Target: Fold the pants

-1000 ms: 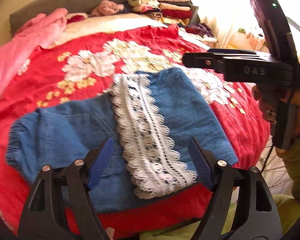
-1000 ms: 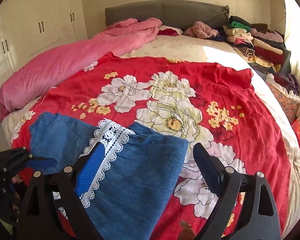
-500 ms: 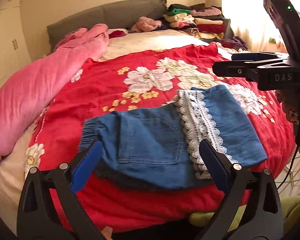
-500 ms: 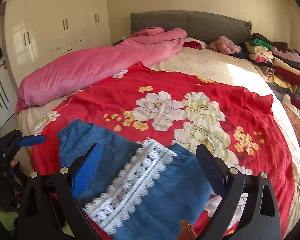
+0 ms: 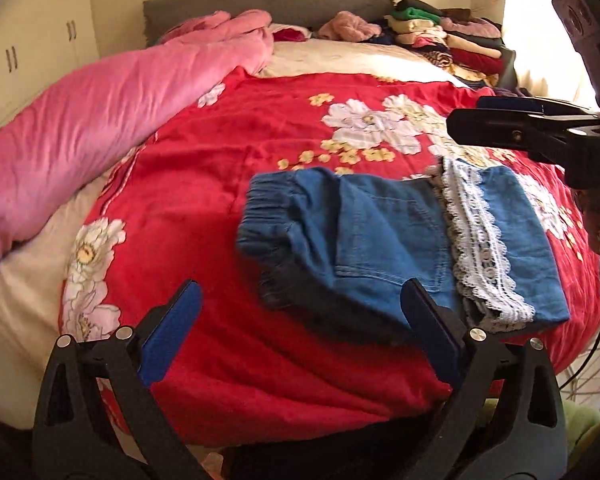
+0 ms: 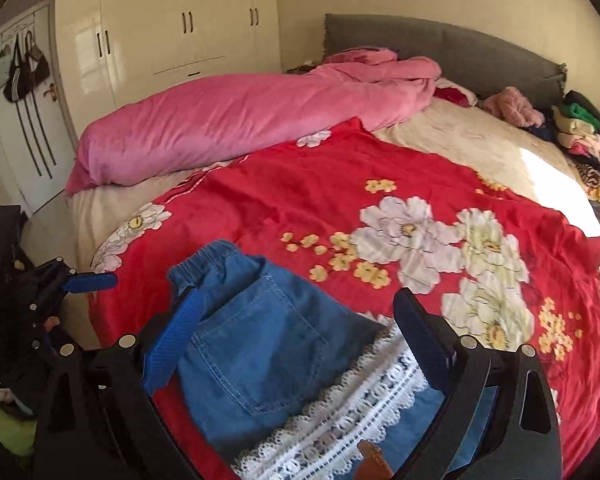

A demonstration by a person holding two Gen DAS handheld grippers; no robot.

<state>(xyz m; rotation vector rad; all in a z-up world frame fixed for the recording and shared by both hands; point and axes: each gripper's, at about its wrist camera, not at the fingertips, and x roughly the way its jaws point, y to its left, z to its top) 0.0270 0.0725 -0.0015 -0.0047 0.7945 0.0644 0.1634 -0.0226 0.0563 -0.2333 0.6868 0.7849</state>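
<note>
Just pants [image 6: 260, 344] beneath right claw [image 6: 300, 344]

A home bedroom; bed [image 6: 480, 148] with grey headboard [image 6: 440, 48], pink duvet [image 6: 240, 120], cream wardrobe [image 6: 172, 28].

A red blanket [image 6: 284, 216] printed with big white and yellow flowers covers the near end of the bed, over a cream sheet [image 6: 476, 148]. A rolled pink duvet [image 6: 236, 124] lies along the left side up to the grey headboard [image 6: 460, 52]. Folded clothes are stacked [image 5: 452, 40] at the far right corner. Cream wardrobe doors [image 6: 172, 28] line the wall, and bags hang [image 6: 24, 68] on a door.
</note>
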